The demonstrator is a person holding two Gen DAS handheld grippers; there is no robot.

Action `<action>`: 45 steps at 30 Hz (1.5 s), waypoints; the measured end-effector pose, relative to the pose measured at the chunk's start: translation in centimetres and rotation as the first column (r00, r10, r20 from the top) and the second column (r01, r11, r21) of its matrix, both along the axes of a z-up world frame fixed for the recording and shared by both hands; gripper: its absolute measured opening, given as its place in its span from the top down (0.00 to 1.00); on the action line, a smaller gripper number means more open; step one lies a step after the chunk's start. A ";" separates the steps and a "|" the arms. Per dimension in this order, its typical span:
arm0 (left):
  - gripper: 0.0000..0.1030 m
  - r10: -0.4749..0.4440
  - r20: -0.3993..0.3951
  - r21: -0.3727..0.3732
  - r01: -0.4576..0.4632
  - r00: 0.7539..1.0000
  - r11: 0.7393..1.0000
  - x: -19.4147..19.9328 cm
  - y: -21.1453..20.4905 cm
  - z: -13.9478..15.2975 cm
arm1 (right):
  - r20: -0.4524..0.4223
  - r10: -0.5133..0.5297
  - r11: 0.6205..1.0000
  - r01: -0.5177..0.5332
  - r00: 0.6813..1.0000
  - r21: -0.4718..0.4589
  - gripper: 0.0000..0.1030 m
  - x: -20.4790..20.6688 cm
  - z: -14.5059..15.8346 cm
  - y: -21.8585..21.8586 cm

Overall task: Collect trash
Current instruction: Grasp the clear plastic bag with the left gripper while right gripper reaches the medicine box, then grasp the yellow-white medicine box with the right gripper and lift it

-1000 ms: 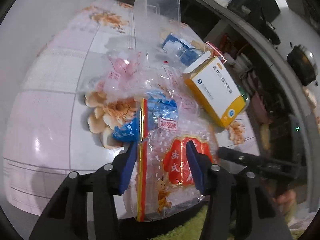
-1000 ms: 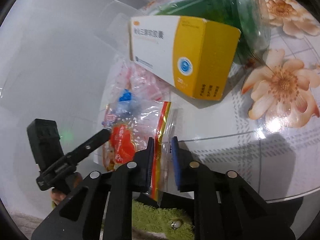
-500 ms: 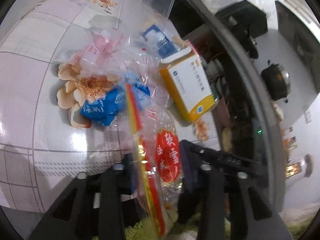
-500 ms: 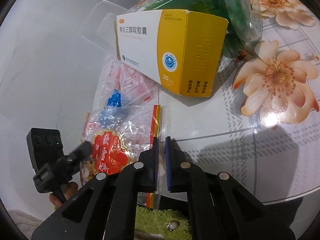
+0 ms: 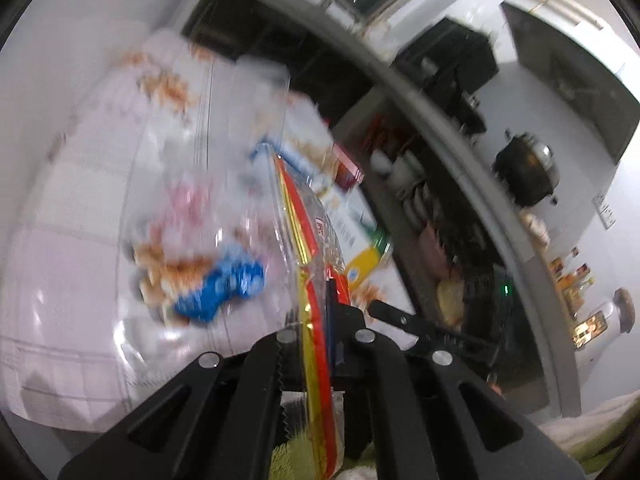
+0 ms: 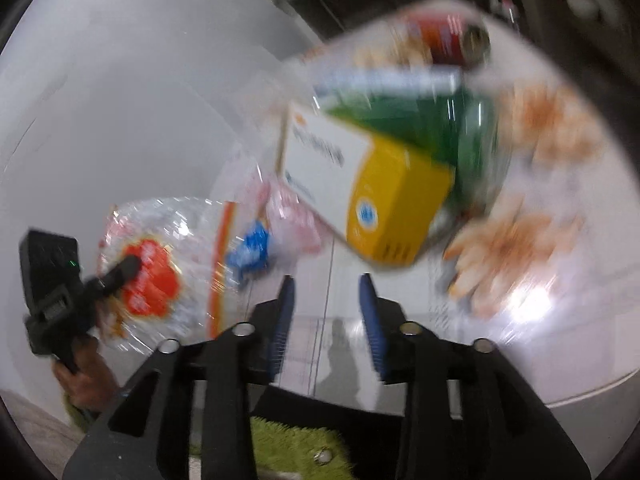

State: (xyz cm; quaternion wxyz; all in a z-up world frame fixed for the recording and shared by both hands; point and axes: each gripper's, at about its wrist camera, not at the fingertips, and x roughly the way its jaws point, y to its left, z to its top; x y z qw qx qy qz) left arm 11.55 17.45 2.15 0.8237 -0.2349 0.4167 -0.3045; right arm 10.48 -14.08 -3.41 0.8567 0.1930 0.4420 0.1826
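My left gripper (image 5: 316, 316) is shut on a clear snack bag with a red label and gold-red edge (image 5: 310, 280), lifted off the table; the bag also shows in the right wrist view (image 6: 156, 272), with the left gripper (image 6: 120, 272) on it. My right gripper (image 6: 326, 292) is open and empty above the table edge. In front of it lie a white and yellow medicine box (image 6: 368, 184), a green plastic bottle (image 6: 452, 128), a blue wrapper (image 6: 250, 248) and pink clear wrappers (image 6: 292, 216). The blue wrapper (image 5: 220, 288) lies left of the held bag.
The round table (image 6: 520, 320) has a white floral cloth. A red can (image 6: 452, 40) lies at its far side. A clear plastic container (image 5: 256, 92) stands at the far side of the table. Kitchen shelves and a black pot (image 5: 524, 172) are to the right.
My right gripper let go of the snack bag's edge and opened. My left gripper closed on the bag and lifted it upright, off to the left. Both views are blurred by motion.
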 end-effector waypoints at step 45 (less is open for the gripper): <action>1.00 0.141 0.130 0.089 -0.154 0.981 0.984 2.6 0.4 2.4 | 0.160 0.244 0.485 0.023 0.957 -0.874 0.34 1.3 -1.9 8.3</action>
